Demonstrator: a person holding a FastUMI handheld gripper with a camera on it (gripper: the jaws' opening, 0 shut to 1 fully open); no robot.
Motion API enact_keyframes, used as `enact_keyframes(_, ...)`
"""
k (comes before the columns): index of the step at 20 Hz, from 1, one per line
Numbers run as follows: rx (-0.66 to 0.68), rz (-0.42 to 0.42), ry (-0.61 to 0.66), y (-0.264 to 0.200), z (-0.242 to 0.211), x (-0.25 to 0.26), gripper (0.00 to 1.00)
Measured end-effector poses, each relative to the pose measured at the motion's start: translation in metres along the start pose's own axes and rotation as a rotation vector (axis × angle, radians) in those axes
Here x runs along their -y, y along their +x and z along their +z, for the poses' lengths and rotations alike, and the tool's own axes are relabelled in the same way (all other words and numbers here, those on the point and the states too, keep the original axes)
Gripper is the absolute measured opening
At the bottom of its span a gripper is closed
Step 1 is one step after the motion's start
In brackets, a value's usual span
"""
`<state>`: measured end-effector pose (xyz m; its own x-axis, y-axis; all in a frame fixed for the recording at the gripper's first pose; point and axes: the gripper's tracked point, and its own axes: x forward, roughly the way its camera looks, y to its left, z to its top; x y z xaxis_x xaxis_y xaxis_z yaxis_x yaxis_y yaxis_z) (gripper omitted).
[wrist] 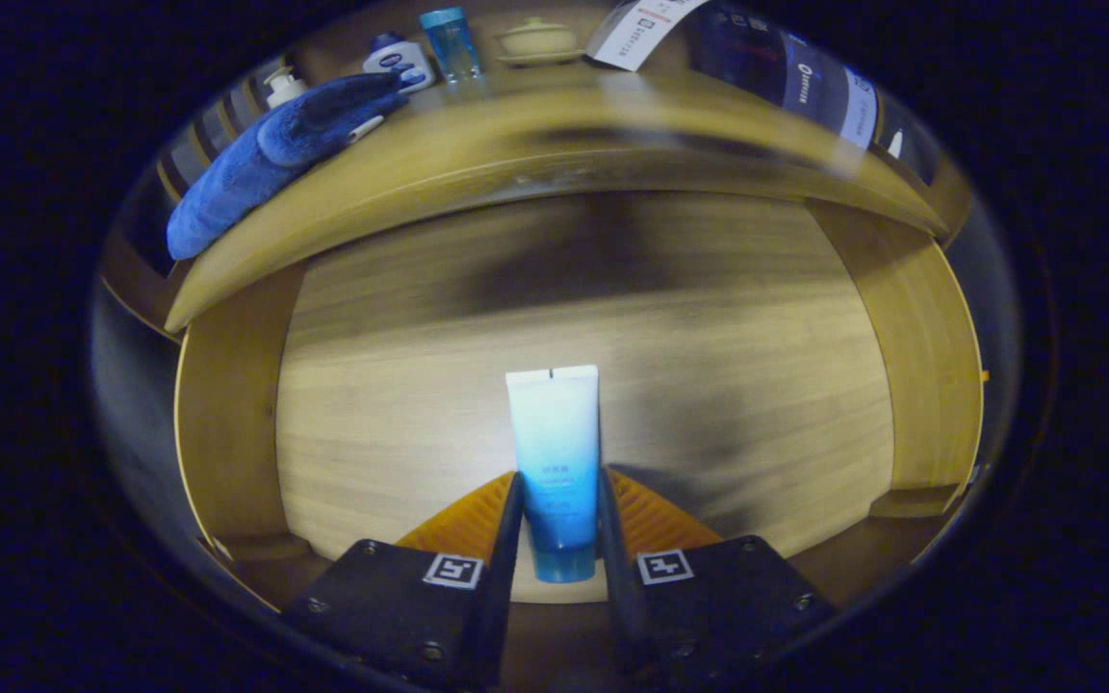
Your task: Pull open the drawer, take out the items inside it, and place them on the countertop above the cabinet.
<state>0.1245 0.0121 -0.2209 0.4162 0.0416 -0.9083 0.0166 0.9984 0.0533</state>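
A pale blue tube with a darker blue cap end stands between my gripper's two fingers, and both fingers press on its lower half. Behind the tube lies the open wooden drawer, its bare floor and side walls all around. Above the drawer runs the cabinet's countertop. On it lie a folded blue towel, a white pump bottle, a white and blue jar, a clear blue bottle and a cream lidded dish.
A white paper label and dark packages sit at the right end of the countertop. The drawer's side walls stand on either side of the tube.
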Motion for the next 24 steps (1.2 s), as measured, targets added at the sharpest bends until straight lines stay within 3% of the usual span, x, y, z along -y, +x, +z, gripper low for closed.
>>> enact_keyframes(3, 0.046, 0.023, 0.040, -0.008, 0.001, 0.001, 0.38)
enact_keyframes(8, 0.250, 0.037, 0.040, -0.022, 0.017, 0.004, 0.38)
enact_keyframes(16, 0.591, 0.108, -0.061, -0.084, 0.037, -0.004, 0.38)
enact_keyframes(24, 0.842, 0.181, -0.184, -0.157, 0.030, -0.024, 0.38)
